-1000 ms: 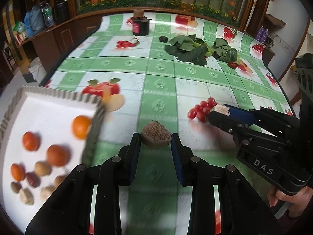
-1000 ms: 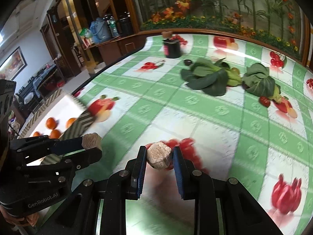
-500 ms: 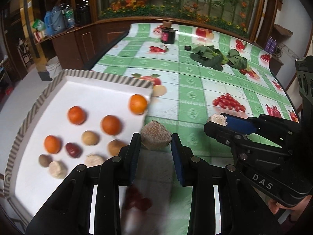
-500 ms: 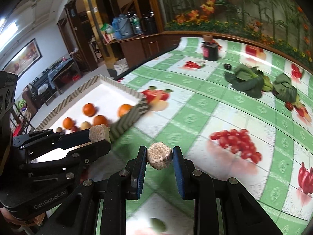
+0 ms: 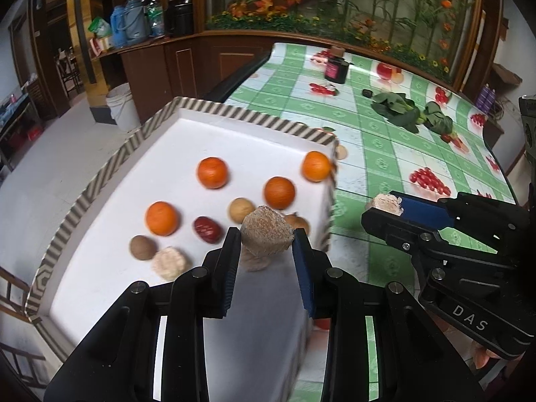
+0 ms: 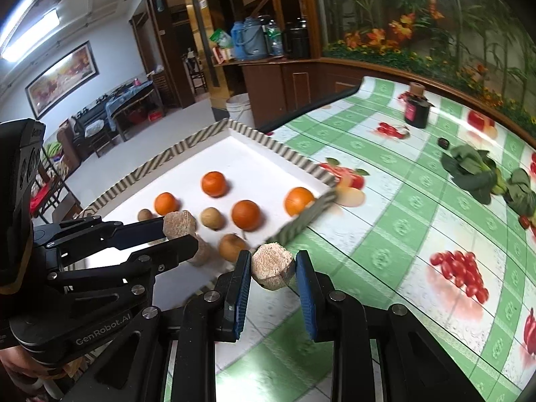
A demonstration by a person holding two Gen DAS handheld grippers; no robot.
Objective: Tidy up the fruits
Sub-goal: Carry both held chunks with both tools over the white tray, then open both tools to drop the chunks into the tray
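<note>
My left gripper point(image 5: 267, 238) is shut on a brown cube-like fruit point(image 5: 266, 231) and holds it above the near right part of the white tray point(image 5: 254, 122). My right gripper point(image 6: 273, 265) is shut on a pale tan cube-like fruit point(image 6: 273, 264), just off the tray's point(image 6: 207, 134) right corner over the tablecloth. The tray holds several oranges point(image 5: 212, 172), a red date point(image 5: 207, 229), brown round fruits point(image 5: 241, 209) and a pale lump point(image 5: 169, 263). The right gripper also shows in the left wrist view point(image 5: 385, 206), and the left gripper in the right wrist view point(image 6: 179, 226).
The green checked tablecloth point(image 6: 402, 221) carries leafy greens point(image 6: 475, 171), a dark jar point(image 6: 417, 109), a small black cap point(image 6: 444, 142) and a small red fruit point(image 6: 524, 221). The tray overhangs the table's left edge. A white bucket point(image 5: 122, 107) stands on the floor.
Both grippers moved left with their cube fruits. The left one now hangs over the tray; the right one reached the tray's corner. The tray looms larger in both views.
</note>
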